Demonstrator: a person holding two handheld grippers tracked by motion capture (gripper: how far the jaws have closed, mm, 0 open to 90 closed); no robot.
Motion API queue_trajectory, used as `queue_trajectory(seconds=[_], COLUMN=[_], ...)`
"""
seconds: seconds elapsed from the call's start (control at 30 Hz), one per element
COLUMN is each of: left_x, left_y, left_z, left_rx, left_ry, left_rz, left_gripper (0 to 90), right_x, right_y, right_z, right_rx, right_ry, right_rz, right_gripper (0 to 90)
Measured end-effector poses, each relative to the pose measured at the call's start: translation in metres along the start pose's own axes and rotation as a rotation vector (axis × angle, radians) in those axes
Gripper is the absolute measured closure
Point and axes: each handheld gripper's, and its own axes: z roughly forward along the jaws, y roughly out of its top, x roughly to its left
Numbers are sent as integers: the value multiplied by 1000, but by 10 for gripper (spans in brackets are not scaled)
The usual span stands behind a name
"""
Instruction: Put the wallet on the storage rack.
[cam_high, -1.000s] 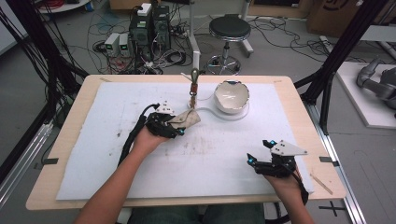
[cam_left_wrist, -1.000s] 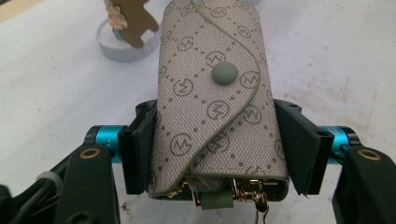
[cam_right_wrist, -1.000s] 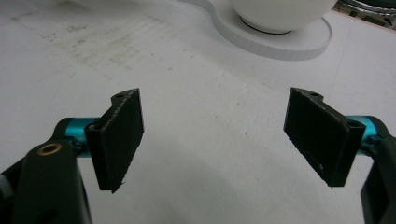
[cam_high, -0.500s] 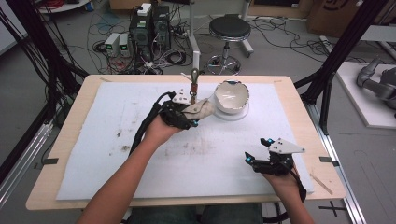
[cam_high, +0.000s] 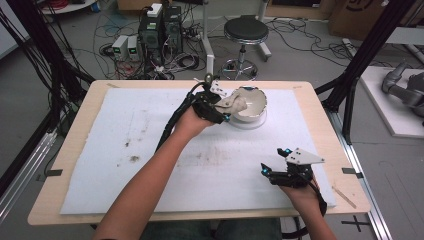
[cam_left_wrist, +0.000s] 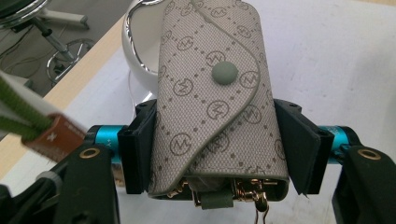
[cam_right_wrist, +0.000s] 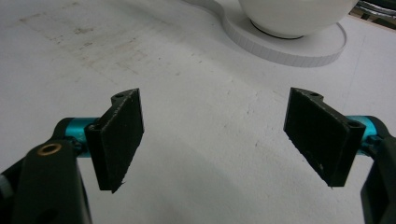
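Item 1: left hand-held gripper, which I hold raised at the far middle of the surface. Its jaws are clamped on the sides of a grey monogrammed key pouch with a round snap button; gold-coloured key hooks hang from the pouch's lower end.

Item 2: the key pouch sits lifted off the surface, just beside the rim of the white bowl, on its left.

Item 3: white bowl on a round white base, at the far middle of the surface.

Item 4: right hand-held gripper, low over the near right of the surface, well apart from the bowl. Its jaws stand wide with bare white sheet between them.
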Motion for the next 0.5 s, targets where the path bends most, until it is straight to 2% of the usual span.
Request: queue_trajectory(seconds=[0.5], left_x=[6], left_y=[36], left_z=[44], left_rx=[54], left_ry=[3], left_rz=[10], left_gripper=[356], right_x=[0], right_y=[0], right_z=[1], right_rx=[5], right_ry=[5], right_rz=[1], right_gripper=[205])
